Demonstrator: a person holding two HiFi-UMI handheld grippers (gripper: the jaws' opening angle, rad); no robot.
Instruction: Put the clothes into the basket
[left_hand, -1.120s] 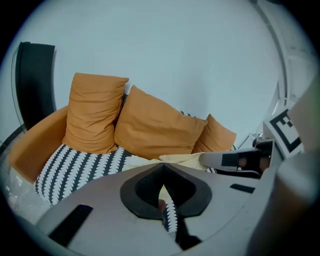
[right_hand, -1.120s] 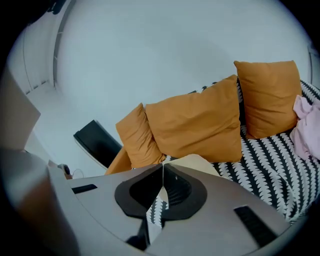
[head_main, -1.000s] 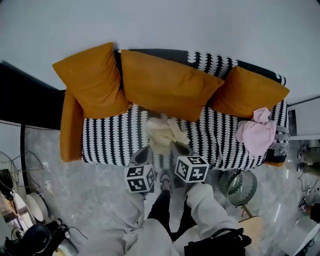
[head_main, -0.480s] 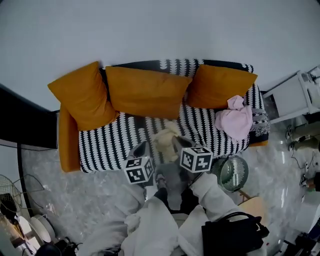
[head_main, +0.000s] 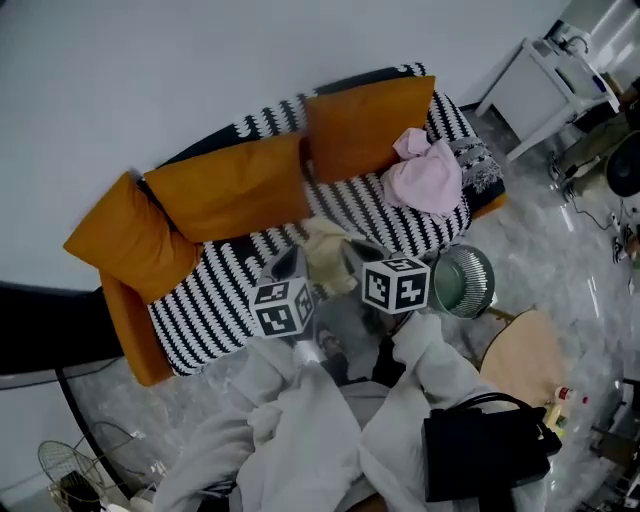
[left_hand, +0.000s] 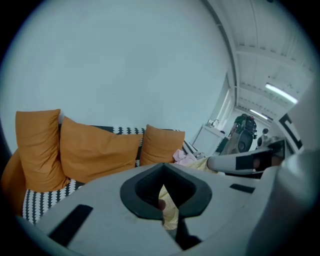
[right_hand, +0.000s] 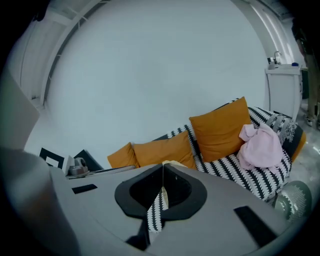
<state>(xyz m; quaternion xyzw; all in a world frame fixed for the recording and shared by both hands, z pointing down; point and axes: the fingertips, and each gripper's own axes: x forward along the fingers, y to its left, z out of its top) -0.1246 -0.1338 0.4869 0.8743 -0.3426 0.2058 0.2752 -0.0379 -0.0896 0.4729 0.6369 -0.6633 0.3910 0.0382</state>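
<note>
In front of the sofa (head_main: 220, 292), the left hand-held gripper (head_main: 292, 265) and right hand-held gripper (head_main: 352, 257) are held side by side, pointed forward and slightly down, with the forearms bent close to the body. Both pairs of jaws are clamped tight on the pale yellow garment (head_main: 325, 250), which is hung between them over the seat edge. The basket (head_main: 463, 282) is seen on the floor just right; the pink garment (head_main: 425, 180) is seen on the sofa.

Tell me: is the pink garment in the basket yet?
No, the pink garment lies on the sofa; the basket stands on the floor.
</note>
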